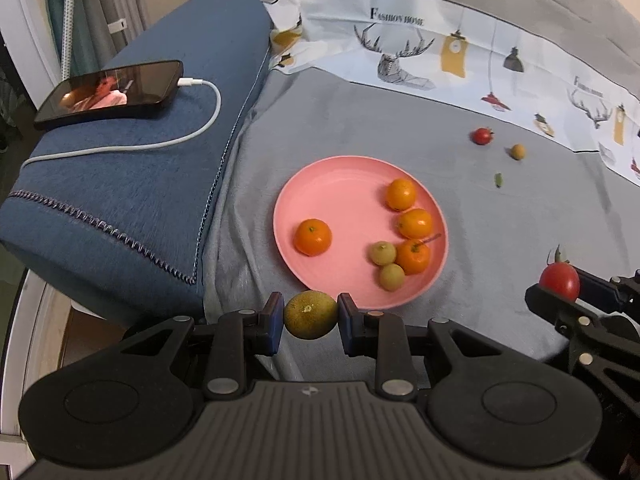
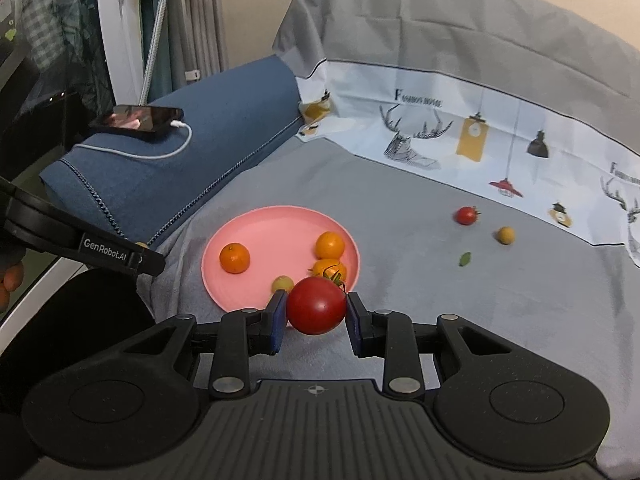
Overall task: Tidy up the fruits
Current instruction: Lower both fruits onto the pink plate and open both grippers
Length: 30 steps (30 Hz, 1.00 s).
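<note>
My left gripper [image 1: 311,316] is shut on a round yellow-green fruit [image 1: 311,314], just short of the near rim of the pink plate [image 1: 344,184]. Several oranges, such as one orange [image 1: 312,237], and two small greenish fruits [image 1: 383,253] lie on that plate. My right gripper [image 2: 317,312] is shut on a red tomato [image 2: 316,305] with a green stem, near the plate's [image 2: 272,224] front right rim. In the left wrist view the same tomato [image 1: 559,280] shows at the right. Another red tomato [image 2: 466,215] and a small yellow fruit [image 2: 505,235] lie on the grey cloth beyond.
A blue cushion [image 1: 160,168] at the left carries a phone [image 1: 110,92] on a white cable. A small green leaf [image 2: 465,259] lies on the grey cloth. A patterned white cloth [image 2: 460,136] rises at the back. The left gripper's arm [image 2: 104,254] crosses the right wrist view.
</note>
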Available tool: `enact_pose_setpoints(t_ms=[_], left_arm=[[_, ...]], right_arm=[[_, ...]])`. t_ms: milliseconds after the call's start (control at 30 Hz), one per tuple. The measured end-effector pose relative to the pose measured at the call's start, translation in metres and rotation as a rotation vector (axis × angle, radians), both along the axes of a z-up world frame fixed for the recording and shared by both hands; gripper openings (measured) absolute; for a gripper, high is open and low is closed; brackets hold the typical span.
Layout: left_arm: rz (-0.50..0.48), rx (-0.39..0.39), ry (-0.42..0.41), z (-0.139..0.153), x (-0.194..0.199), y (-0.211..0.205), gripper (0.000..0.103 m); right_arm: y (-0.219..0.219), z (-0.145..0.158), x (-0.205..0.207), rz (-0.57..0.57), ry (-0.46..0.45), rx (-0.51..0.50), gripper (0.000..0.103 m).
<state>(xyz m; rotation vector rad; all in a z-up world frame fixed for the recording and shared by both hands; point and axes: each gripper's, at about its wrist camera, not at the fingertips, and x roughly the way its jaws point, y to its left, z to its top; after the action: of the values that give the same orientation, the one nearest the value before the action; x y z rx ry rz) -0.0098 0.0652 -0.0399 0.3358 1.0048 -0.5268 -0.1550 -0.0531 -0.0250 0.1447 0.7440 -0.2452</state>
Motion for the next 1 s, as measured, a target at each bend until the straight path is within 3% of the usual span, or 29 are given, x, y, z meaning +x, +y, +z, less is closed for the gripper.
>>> enact_pose_setpoints(t_ms=[467,833,867,900,933,967,1000], left_arm=[[-0.022,0.071,0.031,-0.049,0.065,-0.055,0.032],[-0.044,0.111,0.037,-0.081,0.098,-0.084,0.033],[-0.054,0.109,0.03,-0.082,0.098,-0.085,0.036],[-0.063,0.103,0.027,-0.081,0.099,-0.086,0.053],[-0.066,0.091,0.022,-0.08,0.1,-0.087,0.078],[-0.062,0.08,0.011,-0.078,0.1,-0.087,0.09],[-0.052,0.07,-0.009,-0.074,0.1,-0.086,0.103]], right_arm=[[-0.025,-0.053,0.085,0.058,0.086,0.04,0.032],[-0.035,-0.086,0.125,0.11,0.143,0.035,0.032],[-0.034,-0.088,0.128,0.123,0.146,0.026,0.032],[-0.034,-0.09,0.13,0.131,0.147,0.023,0.033],[-0.034,-0.09,0.132,0.136,0.146,0.026,0.033],[-0.034,-0.09,0.134,0.137,0.14,0.026,0.04],[-0.035,-0.089,0.135,0.137,0.135,0.024,0.055]])
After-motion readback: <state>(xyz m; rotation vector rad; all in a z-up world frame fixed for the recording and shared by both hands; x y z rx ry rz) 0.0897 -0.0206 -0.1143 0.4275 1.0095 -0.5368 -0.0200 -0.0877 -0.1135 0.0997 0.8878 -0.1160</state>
